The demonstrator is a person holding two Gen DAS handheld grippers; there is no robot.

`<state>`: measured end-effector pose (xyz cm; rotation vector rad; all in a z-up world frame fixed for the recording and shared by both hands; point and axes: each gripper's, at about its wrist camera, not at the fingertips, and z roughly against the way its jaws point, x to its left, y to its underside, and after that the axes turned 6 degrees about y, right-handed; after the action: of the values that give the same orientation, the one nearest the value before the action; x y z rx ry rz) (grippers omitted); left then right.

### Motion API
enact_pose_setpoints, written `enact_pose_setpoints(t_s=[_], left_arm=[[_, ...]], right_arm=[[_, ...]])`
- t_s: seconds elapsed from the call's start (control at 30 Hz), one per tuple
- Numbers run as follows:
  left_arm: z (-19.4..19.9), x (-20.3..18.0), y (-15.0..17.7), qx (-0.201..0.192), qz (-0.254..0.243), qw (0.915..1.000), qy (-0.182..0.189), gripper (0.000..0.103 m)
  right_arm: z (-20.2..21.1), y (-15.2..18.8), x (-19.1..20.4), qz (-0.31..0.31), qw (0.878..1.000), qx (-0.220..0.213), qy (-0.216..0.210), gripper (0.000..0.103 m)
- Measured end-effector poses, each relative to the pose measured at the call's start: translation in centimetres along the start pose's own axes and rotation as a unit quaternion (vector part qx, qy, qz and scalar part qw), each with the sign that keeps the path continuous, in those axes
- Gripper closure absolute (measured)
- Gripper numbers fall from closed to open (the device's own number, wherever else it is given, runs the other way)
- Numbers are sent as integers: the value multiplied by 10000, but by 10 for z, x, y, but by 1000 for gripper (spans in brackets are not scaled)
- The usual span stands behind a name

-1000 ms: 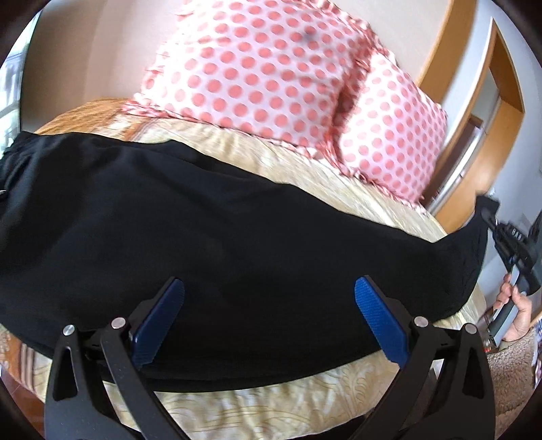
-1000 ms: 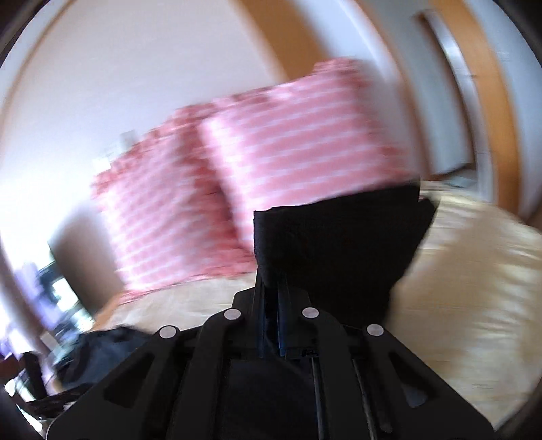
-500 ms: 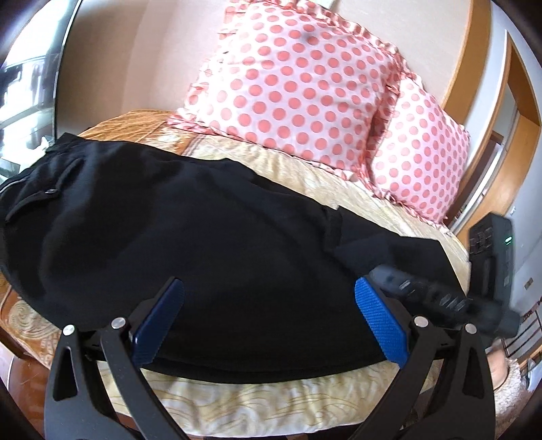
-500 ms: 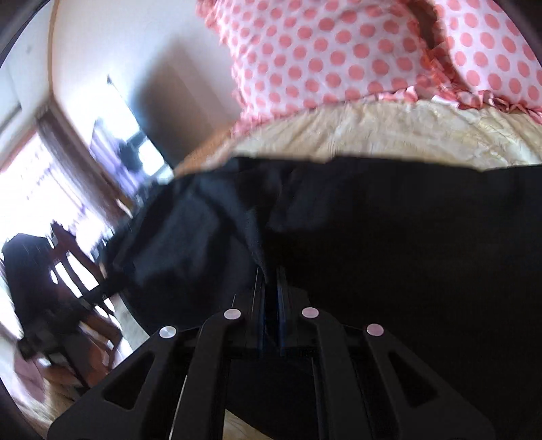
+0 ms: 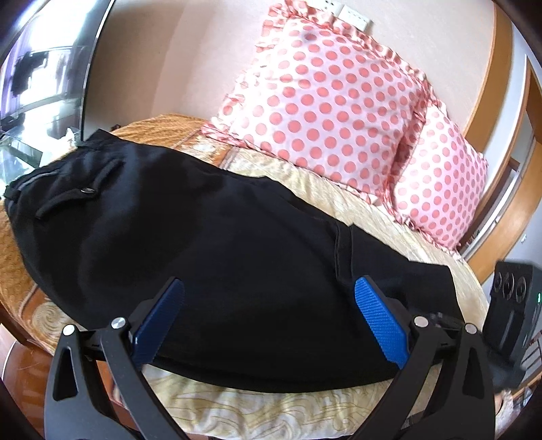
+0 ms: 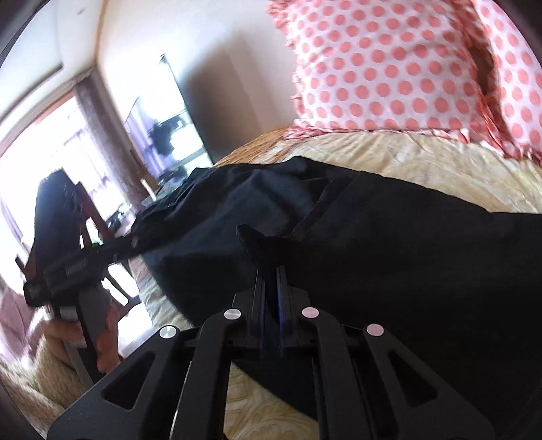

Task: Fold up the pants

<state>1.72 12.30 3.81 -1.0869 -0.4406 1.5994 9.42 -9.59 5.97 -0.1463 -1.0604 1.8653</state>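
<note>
**Leg end brought over the trousers**

Left wrist view: the black pants (image 5: 210, 257) lie flat across the bed (image 5: 305, 409), so the fold has support. The left tool (image 5: 269, 318) hangs spread above them and holds nothing.

Right wrist view: the right tool (image 6: 270, 270) is pressed together, pinching a pants corner (image 6: 252, 242), probably to lay it down.

We are in a bedroom at home. A bed (image 5: 277, 416) with a yellow patterned cover fills both views, with two pink-dotted frilled pillows (image 5: 332, 101) propped against the wall at its head. A wall socket (image 5: 354, 18) sits above them, a wooden door frame (image 5: 508, 216) stands to the side, and a bright window (image 6: 37, 162) lights the far end.
</note>
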Motion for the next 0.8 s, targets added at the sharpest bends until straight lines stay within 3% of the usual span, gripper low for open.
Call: enact_pose_setpoints(t_s=[0.13,0.27,0.33,0.4,0.47,0.57,0.6,0.7,0.8], left_arm=[[10,11,-7,-147,53,9997,-199,2],[27,30,-17,-350,141,9977,-556,2],[35,42,-22,-442,250,9960,-736,2],[44,56,-27,-543,435,9936,-889,2],[52,71,-31,-616,661,9907,-1016,2],[60,97,-34,-620,1052,9862,-1117,2],[63,106,-34,-611,1184,9844,-1151,2],[69,134,-39,-611,1573,9784,-1195,2],[68,157,-45,-523,1945,9729,-1132,2]], right_arm=[[-12,15,10,425,9981,382,218,96],[-5,16,16,558,9970,528,-134,69],[3,9,15,492,9975,374,-335,69],[9,0,13,426,9988,146,-203,69],[5,-9,11,505,9982,57,331,69],[-14,-10,17,822,9914,399,932,69],[-24,-6,21,953,9885,660,971,69],[-23,2,29,1259,9850,623,998,69],[-22,4,19,996,9898,693,745,68]])
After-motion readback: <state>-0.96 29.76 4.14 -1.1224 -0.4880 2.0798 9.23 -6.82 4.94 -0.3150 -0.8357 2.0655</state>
